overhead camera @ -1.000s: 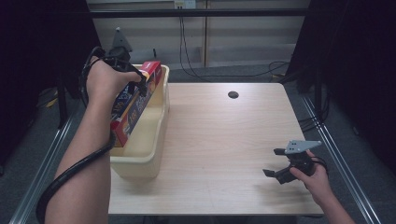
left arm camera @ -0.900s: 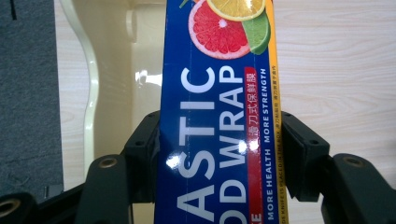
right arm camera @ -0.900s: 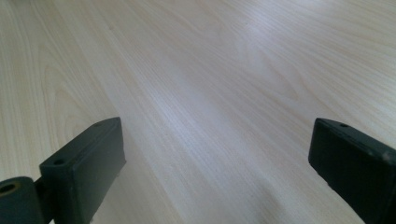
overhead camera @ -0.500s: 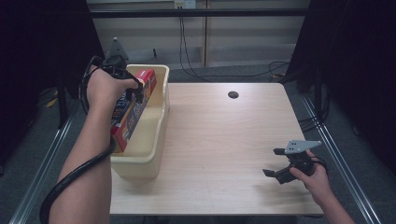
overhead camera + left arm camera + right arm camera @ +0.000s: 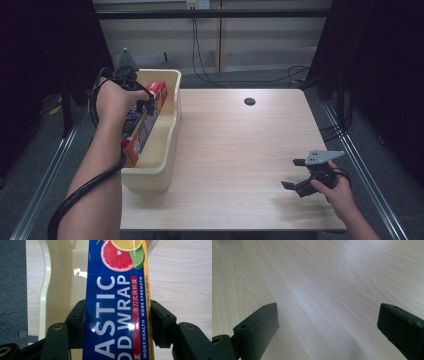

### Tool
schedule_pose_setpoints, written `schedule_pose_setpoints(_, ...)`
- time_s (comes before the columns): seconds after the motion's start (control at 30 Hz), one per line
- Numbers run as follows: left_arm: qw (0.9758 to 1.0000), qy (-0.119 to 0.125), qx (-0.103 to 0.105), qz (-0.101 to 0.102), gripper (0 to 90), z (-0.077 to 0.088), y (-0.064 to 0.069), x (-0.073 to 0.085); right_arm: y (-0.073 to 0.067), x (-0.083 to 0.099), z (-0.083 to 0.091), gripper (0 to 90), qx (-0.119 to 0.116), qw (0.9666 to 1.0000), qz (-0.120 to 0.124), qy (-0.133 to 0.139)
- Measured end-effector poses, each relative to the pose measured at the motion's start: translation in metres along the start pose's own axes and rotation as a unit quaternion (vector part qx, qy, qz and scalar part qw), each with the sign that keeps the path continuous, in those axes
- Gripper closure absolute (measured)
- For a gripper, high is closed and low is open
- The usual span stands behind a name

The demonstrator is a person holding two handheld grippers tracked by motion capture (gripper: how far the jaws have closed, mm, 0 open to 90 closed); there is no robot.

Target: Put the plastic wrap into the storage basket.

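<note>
Item: long blue cardboard box of plastic food wrap (image 5: 117,305), red at its ends and printed with cut citrus fruit. In the high view the same box (image 5: 145,120) lies lengthwise inside the tub, one red end up near the far rim, the other slanting down toward the near end. It is tilted, leaning along the tub's left side.

Container: pale cream rectangular plastic tub (image 5: 167,150), standing at the left edge of the table, long axis running away from the person. In the left gripper view its glossy rim (image 5: 43,290) curves beside the box.

Left gripper (image 5: 117,322): black jaws pinching the box across its width, one pad flat on each long side. In the high view the left hand (image 5: 117,100) holds it over the far half of the tub, a black cable looping from the wrist.

Right gripper (image 5: 300,175): jaws spread wide, nothing between them, held low over the near right corner of the table, well apart from the tub. In the right gripper view (image 5: 327,325) bare wood shows between the pads.

Surface: light wood-grain table (image 5: 250,145), with a small dark round hole (image 5: 249,101) near its far edge.
</note>
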State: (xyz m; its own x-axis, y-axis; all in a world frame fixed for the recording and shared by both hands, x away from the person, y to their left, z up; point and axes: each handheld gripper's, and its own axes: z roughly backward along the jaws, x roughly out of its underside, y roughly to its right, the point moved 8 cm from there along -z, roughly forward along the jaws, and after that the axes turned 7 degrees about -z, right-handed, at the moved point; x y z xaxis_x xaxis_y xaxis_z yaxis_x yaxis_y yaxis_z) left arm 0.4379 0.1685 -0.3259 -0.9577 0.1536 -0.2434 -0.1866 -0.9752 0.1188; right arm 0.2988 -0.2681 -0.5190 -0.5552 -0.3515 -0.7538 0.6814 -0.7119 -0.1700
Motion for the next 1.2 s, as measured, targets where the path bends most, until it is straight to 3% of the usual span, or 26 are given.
schedule_pose_setpoints(0.3, 0.9999, -0.014, 0.005, 0.003, 40.6, -0.012, 0.001, 0.004, 0.000, 0.000, -0.001, 3.4, 0.001, 1.0000, 0.001, -0.001)
schedule_pose_setpoints(1.2, 0.9996, -0.026, 0.008, 0.004, 40.6, -0.039, -0.001, 0.009, 0.000, 0.000, -0.001, 3.5, 0.002, 1.0000, 0.001, 0.000)
